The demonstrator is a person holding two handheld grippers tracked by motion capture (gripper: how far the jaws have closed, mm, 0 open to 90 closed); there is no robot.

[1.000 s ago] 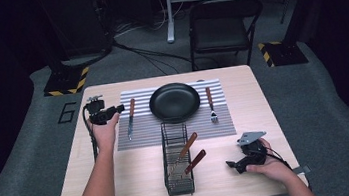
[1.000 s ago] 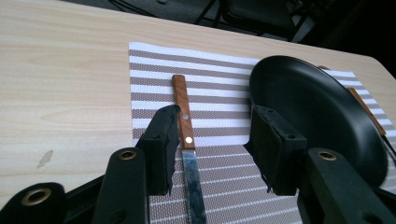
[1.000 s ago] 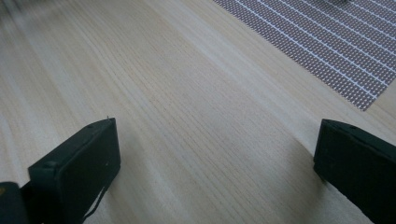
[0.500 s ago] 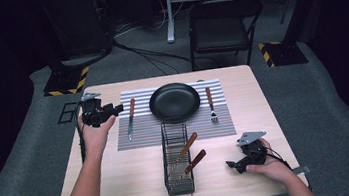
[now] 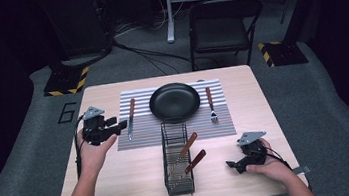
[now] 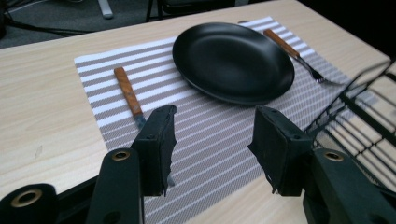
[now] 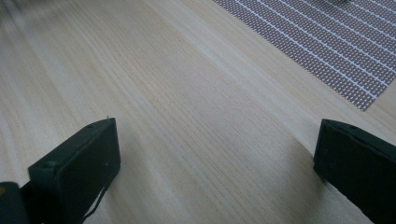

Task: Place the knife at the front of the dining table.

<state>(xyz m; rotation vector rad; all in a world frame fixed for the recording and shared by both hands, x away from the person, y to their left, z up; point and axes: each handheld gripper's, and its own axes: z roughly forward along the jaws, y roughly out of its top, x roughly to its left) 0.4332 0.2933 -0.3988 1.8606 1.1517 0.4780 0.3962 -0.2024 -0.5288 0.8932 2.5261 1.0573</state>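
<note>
Left gripper (image 5: 121, 125) drawn back toward knife (image 5: 130, 118), wide, right gripper (image 5: 231, 164) wide on table (image 5: 122, 185)

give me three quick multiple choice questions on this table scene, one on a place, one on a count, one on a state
1. Where does the knife lie?
A. on the striped mat, left of the black plate
B. inside the wire basket
C. on the chair

2. How many wooden handles stand in the wire basket?
A. none
B. two
C. five

3. How are the left gripper jaws?
A. shut on the knife
B. shut on nothing
C. open, holding nothing

Key: 1 A, it rests on the striped mat beside the black plate. 2 B, two handles lean there. 3 C, mat shows between the jaws.
</note>
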